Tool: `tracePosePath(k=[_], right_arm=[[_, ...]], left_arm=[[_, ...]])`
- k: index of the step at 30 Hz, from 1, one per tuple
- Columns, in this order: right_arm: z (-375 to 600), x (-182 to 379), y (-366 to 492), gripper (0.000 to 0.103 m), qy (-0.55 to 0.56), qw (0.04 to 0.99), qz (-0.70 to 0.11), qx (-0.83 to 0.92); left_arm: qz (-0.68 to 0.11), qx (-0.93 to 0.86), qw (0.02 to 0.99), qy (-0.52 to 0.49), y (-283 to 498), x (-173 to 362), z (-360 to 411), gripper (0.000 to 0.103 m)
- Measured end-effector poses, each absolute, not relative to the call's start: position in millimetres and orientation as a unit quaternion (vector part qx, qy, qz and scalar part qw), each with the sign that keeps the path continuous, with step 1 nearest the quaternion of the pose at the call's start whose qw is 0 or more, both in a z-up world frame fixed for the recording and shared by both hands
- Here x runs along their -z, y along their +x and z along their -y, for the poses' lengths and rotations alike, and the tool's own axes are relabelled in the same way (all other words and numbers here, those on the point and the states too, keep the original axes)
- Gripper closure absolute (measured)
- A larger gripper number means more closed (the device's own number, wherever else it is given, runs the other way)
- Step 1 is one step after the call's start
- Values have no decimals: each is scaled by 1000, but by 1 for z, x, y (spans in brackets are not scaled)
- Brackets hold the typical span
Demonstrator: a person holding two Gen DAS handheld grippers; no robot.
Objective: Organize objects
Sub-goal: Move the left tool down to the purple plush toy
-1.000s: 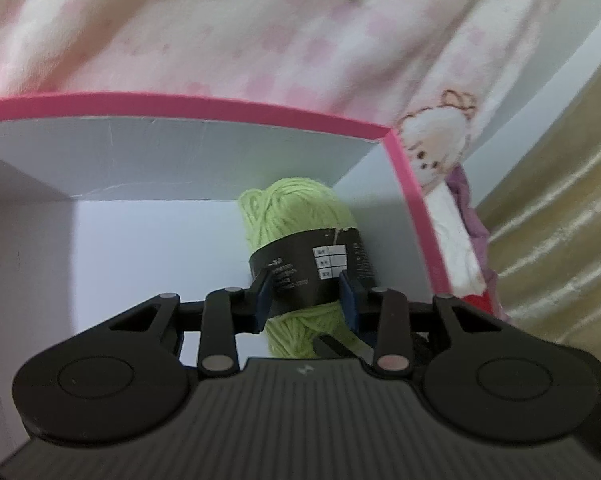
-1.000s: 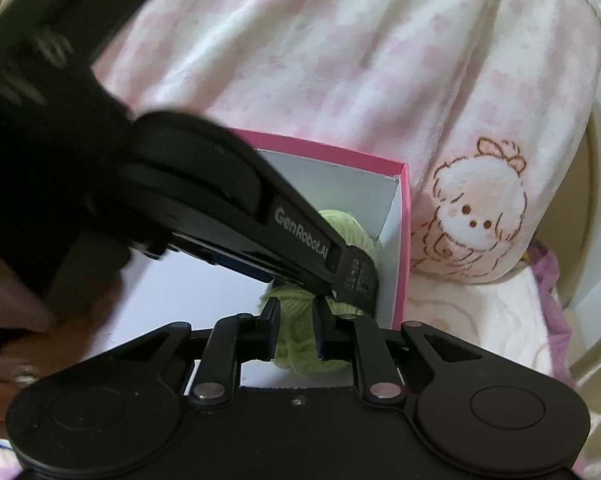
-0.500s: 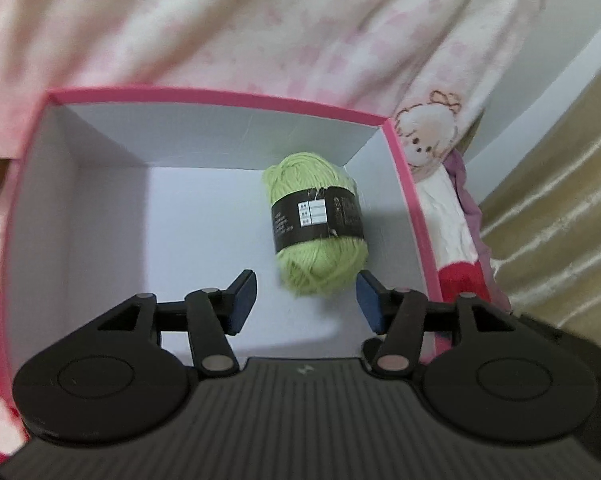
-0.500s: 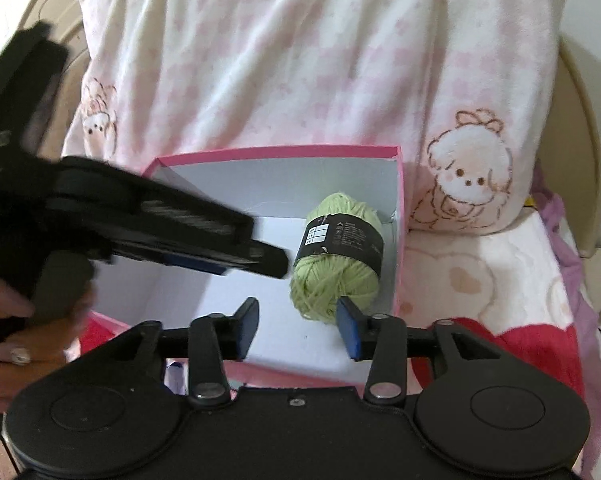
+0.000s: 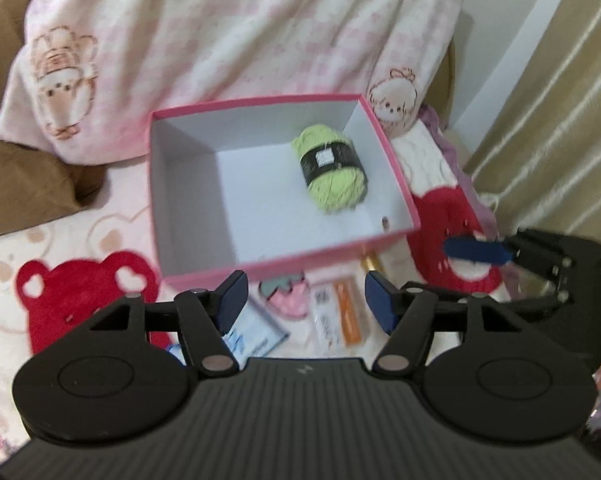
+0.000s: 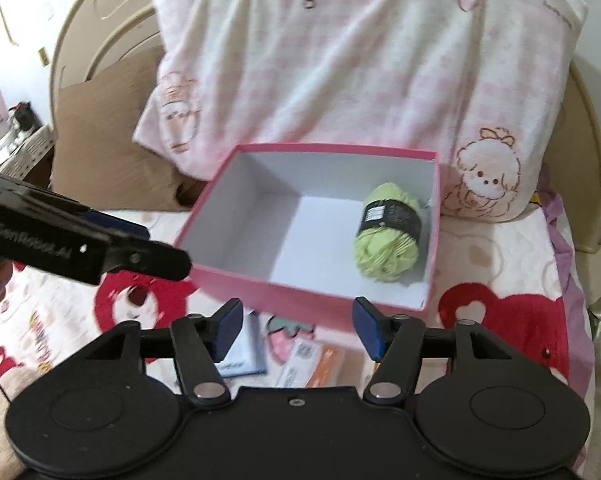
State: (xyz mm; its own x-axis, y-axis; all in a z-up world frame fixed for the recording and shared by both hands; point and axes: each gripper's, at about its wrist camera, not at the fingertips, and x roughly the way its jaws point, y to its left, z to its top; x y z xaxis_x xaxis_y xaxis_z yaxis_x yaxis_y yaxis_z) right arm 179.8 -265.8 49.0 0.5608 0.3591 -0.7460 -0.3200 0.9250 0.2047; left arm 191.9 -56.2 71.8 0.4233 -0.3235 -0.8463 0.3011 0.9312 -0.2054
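Note:
A green yarn ball [image 5: 332, 174] with a black label lies alone in the right part of an open pink box [image 5: 260, 104] with a white inside; it also shows in the right wrist view [image 6: 388, 236], in the same box [image 6: 308, 290]. My left gripper [image 5: 303, 300] is open and empty, above the box's near edge. My right gripper [image 6: 296, 326] is open and empty, also just short of the box. Small items lie on the bed in front of the box: a blue card [image 5: 256, 334], a pink strawberry-shaped item [image 5: 288, 294] and an orange-and-white packet [image 5: 340, 316].
The box sits on a bed with a white, pink and red bear-print blanket [image 6: 496, 312]. A large pink checked pillow [image 6: 340, 60] and a brown cushion [image 6: 100, 136] stand behind it. A beige curtain [image 5: 548, 100] hangs at the right.
My left gripper let go of the yarn ball in the box, opened and pulled back up and away. My right gripper also opened and drew back from the box.

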Motion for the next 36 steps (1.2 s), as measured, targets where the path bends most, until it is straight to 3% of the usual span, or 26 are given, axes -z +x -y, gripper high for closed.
tracePosePath(k=[3, 9, 21, 36], right_arm=[[262, -59, 167, 22, 28, 870, -446, -209], [249, -73, 132, 15, 12, 857, -455, -242], [203, -34, 82, 14, -28, 831, -462, -308], [145, 40, 90, 15, -115, 787, -475, -375]], left_arm=[[-510, 185, 840, 0, 174, -80, 46, 34], [-517, 190, 834, 12, 138, -80, 26, 26], [-554, 184, 812, -18, 97, -14, -4, 22], [-612, 178, 767, -70, 128, 68, 0, 22]])
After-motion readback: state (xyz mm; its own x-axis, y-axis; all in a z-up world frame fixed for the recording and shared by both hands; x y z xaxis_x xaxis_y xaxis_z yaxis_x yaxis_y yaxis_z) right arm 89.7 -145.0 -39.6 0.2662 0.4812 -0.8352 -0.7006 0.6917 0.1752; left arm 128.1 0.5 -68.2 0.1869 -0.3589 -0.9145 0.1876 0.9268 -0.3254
